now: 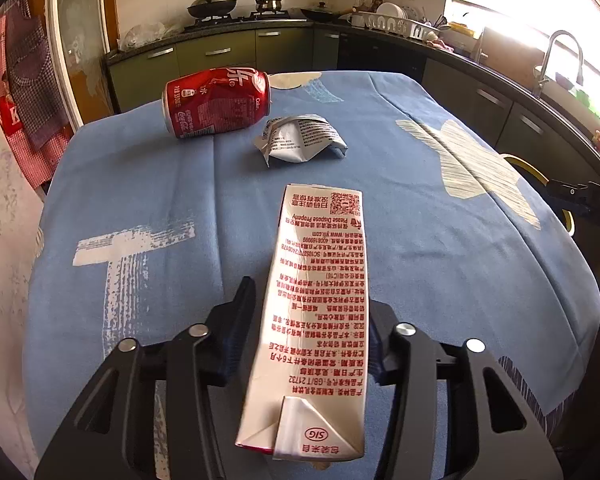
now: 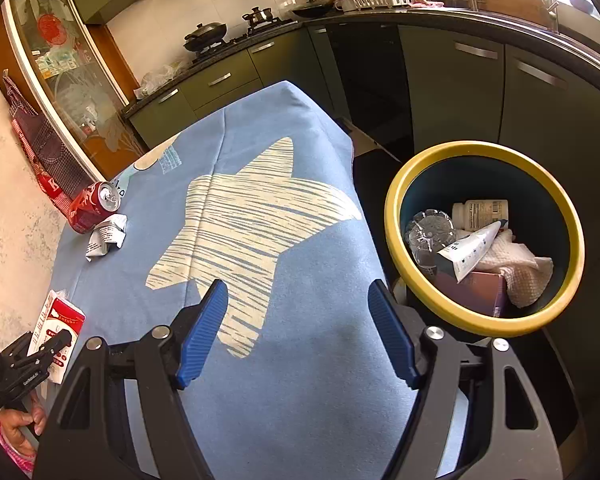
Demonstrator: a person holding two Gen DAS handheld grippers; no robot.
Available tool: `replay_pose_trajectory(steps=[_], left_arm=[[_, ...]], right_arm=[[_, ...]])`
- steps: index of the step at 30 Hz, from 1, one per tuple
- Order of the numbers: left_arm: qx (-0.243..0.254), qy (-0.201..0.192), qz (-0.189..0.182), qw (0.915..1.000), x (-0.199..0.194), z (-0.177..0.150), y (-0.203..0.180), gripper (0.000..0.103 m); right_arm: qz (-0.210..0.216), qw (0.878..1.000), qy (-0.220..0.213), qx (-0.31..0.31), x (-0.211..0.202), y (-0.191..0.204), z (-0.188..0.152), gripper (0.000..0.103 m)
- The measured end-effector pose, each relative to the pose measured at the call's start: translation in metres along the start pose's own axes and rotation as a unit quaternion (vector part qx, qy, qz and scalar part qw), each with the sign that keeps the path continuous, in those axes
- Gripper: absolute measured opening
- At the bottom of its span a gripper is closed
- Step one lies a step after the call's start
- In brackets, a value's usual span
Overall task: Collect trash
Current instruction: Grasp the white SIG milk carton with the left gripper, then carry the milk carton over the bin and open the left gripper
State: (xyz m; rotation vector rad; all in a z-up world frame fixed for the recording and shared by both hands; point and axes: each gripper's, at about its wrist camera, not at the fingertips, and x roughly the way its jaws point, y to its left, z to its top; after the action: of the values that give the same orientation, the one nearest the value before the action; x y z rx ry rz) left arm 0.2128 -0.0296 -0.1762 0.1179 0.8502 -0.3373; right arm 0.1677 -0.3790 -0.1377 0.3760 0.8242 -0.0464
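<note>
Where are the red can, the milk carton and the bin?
Red can (image 1: 217, 102), left wrist view, on its printed side.
Milk carton (image 1: 316, 280), left wrist view, on its printed panel.
Bin (image 2: 396, 184), right wrist view, on its yellow rim.

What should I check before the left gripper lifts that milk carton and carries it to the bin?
1. Left gripper pads against the milk carton: ok, they appear to press both sides.
2. Grip firmness: cannot tell.
3. Bin mouth unobstructed: ok.
4. Room in bin above the trash: ok.
5. Right gripper holding nothing: ok, open above the tablecloth.
6. Table trash all collected: not ok, red can and crumpled wrapper remain.
</note>
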Motion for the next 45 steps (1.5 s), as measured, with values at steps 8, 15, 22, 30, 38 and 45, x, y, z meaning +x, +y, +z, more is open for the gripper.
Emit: replay_pose_trajectory(steps=[8, 15, 22, 30, 38, 45], left_arm=[[0.006, -0.001, -0.008, 0.9999, -0.003, 0.001, -0.006, 0.036], [0.045, -0.021, -0.042, 0.9979, -0.016, 0.025, -0.043, 0.036], [0.125, -0.029, -0.11, 0.9856, -0.007, 0.067, -0.127, 0.036], [0.231, 0.004, -0.212, 0.9496, 0.029, 0.116, -0.266, 0.036], [0.31, 0.034, -0.268, 0.9115, 0.07, 0.136, -0.397, 0.036], [0.313, 0.065, -0.264, 0.9099, 0.12, 0.15, -0.451, 0.039]], right_arm=[[0.002, 1.0, -0.005, 0.0, -0.004, -0.002, 0.0, 0.069], [0.001, 1.0, -0.023, 0.004, -0.02, -0.016, 0.003, 0.069], [-0.049, 0.996, -0.062, 0.029, -0.057, -0.062, 0.005, 0.069], [-0.098, 0.988, -0.079, 0.089, -0.091, -0.13, -0.004, 0.069], [-0.115, 0.982, -0.082, 0.122, -0.098, -0.162, -0.011, 0.069], [-0.123, 0.98, -0.081, 0.136, -0.101, -0.174, -0.017, 0.069]])
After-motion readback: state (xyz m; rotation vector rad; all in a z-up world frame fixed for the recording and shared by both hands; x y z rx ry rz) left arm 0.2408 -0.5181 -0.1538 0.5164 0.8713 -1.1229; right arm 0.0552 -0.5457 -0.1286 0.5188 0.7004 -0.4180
